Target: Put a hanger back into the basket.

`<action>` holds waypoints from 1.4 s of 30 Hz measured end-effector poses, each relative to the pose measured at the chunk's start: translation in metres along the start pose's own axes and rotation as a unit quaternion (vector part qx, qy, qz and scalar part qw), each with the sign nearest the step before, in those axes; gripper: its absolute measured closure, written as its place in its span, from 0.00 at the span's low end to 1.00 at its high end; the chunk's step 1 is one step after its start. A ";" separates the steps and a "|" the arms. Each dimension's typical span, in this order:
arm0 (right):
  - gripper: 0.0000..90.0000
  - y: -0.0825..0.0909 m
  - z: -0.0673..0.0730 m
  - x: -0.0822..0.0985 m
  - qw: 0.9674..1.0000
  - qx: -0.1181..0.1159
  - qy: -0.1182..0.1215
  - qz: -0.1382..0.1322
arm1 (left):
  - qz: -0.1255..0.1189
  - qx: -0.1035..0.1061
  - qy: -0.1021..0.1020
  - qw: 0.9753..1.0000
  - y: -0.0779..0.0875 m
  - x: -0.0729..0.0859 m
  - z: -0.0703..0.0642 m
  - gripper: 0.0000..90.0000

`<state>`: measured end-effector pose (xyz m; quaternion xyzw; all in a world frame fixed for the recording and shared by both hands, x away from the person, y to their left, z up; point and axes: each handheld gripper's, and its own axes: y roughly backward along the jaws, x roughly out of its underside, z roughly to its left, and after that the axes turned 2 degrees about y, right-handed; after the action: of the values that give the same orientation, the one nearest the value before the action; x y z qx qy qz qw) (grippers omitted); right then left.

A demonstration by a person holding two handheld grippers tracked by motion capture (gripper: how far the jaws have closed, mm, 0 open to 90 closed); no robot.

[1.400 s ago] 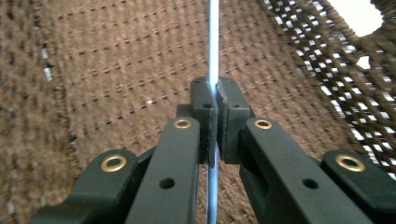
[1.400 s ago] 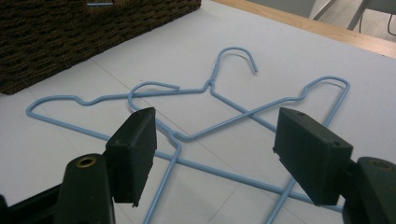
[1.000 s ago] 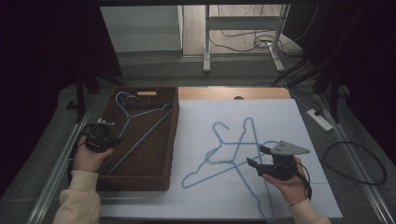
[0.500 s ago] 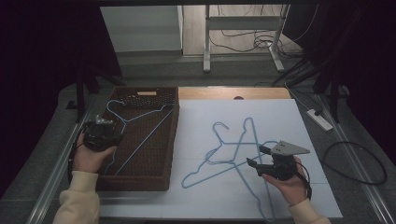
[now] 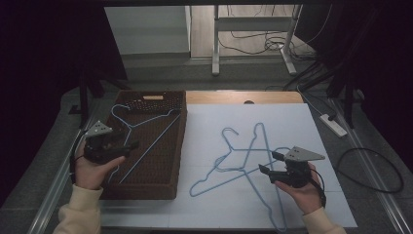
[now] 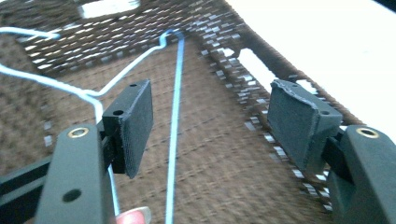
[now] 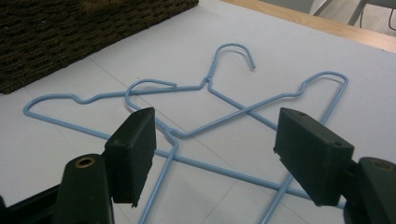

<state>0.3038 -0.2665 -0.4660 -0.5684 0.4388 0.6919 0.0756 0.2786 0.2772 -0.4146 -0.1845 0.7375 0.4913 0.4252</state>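
Note:
A brown wicker basket [image 5: 181,146] stands at the table's left with one blue wire hanger [image 5: 155,142] lying in it. My left gripper [image 5: 130,145] hovers over the basket's left side. Its jaws have just been opening and now stand open. In the left gripper view the hanger's wire [image 6: 175,116] runs across the basket floor beyond the left gripper [image 6: 212,102], and neither pad touches it. Two more blue hangers [image 5: 243,168] lie crossed on the white sheet [image 5: 292,122]. My right gripper [image 5: 269,163] is open just over their right side. The right gripper [image 7: 215,135] has the crossed hangers [image 7: 205,84] beyond it.
The basket's woven wall [image 6: 261,46] rises between its floor and the white sheet. A strip of bare wood [image 5: 243,97] shows at the table's far edge. A power strip [image 5: 333,124] and cables lie on the floor to the right. A metal rail [image 5: 53,195] runs along the left.
My left gripper's jaws went from shut on the hanger to wide open, and the hand lifted a little. The hanger now rests in the basket. The right hand has stayed still.

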 end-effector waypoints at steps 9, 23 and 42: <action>0.33 0.004 -0.008 0.004 1.000 0.004 -0.008 0.003 | -0.033 0.058 -0.014 0.998 0.005 0.012 -0.030 0.34; 0.33 0.002 -0.009 0.006 1.000 -0.002 0.000 0.015 | -0.028 0.092 -0.046 0.994 -0.018 0.016 -0.063 0.34; 0.33 -0.002 -0.009 0.006 1.000 -0.009 0.000 0.026 | -0.022 0.091 -0.041 0.995 -0.021 0.017 -0.063 0.34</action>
<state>0.3096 -0.2740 -0.4720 -0.5579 0.4473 0.6970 0.0528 0.2546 0.2146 -0.4303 -0.1406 0.7567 0.4198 0.4811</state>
